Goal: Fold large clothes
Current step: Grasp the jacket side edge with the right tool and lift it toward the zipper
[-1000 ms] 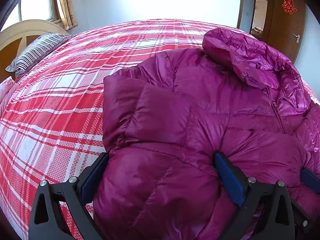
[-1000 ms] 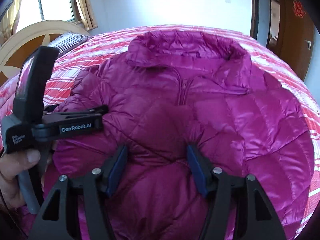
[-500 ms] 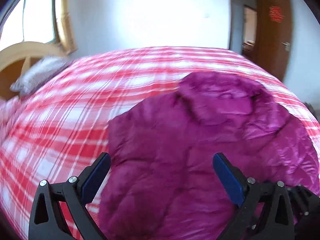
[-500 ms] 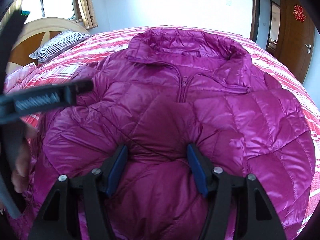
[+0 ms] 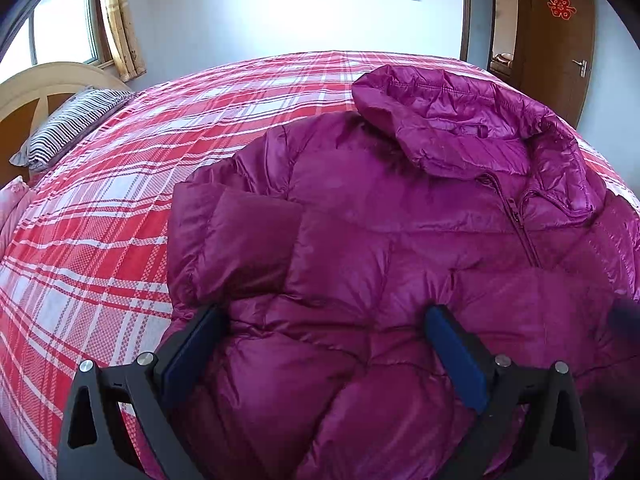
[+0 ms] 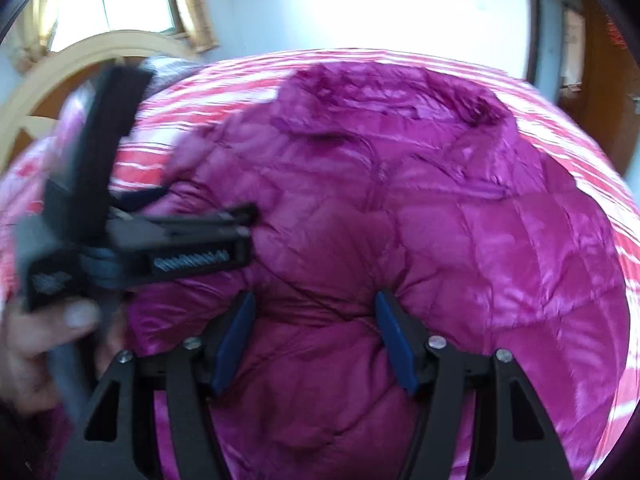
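Tongs (image 5: 320, 344) over jacket (image 5: 400, 240), plaid bed (image 5: 100, 240)

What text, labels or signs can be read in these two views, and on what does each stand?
"囍", a red double-happiness paper cut, on the brown door in the left wrist view.
A pale label on the left tongs' body in the right wrist view: too blurred to read.
The purple down jacket, plaid bedsheet and striped pillow carry no readable text.

Bedspread (image 5: 100, 248) left of jacket (image 5: 380, 240) lies bare; pillow (image 5: 68, 128) far off.
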A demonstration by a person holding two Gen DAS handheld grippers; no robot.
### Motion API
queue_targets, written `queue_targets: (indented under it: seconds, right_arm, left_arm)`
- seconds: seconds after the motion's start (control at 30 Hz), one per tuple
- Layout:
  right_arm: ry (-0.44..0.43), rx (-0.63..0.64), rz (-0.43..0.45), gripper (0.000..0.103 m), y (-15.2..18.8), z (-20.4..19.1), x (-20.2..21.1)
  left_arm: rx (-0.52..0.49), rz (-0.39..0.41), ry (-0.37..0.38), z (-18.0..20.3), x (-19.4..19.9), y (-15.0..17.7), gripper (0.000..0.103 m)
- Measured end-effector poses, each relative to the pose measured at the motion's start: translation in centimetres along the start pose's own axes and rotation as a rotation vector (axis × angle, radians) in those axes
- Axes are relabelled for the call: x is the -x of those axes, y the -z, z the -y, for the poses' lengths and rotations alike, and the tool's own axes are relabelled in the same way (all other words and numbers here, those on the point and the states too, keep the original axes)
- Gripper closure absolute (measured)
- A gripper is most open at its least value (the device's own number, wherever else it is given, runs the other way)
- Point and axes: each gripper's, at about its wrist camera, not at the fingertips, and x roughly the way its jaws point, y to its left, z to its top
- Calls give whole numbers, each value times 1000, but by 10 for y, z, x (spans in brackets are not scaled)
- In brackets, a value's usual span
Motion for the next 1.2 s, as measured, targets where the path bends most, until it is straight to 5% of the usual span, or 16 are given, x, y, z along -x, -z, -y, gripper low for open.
queue_targets:
  seconds: [0.2, 0.33, 0.43, 0.57, 0.7, 0.93, 1.2]
  right_arm:
    - [47, 99, 118, 26, -95, 55, 35]
    - [178, 264, 16, 26, -164, 75, -2]
    - [148, 324, -79, 26, -194, 88, -35]
    - [91, 374, -158, 30, -197, 93, -68]
    - [120, 404, -215, 85, -185, 97, -88]
    - [162, 418, -72, 91, -158, 100, -52]
    - [238, 425, -23, 93, -123, 92, -63]
  left_arm:
    - [7, 22, 13, -4, 1, 5, 1]
    - [12, 20, 19, -7, 0, 6, 1]
    - [7, 16, 18, -5, -1, 6, 1]
    - [12, 17, 24, -7, -3, 6, 1]
    - [13, 19, 24, -8, -2, 7, 1]
    - [9, 22, 20, -8, -1, 8, 1]
    - [2, 21, 11, -5, -1, 8, 1]
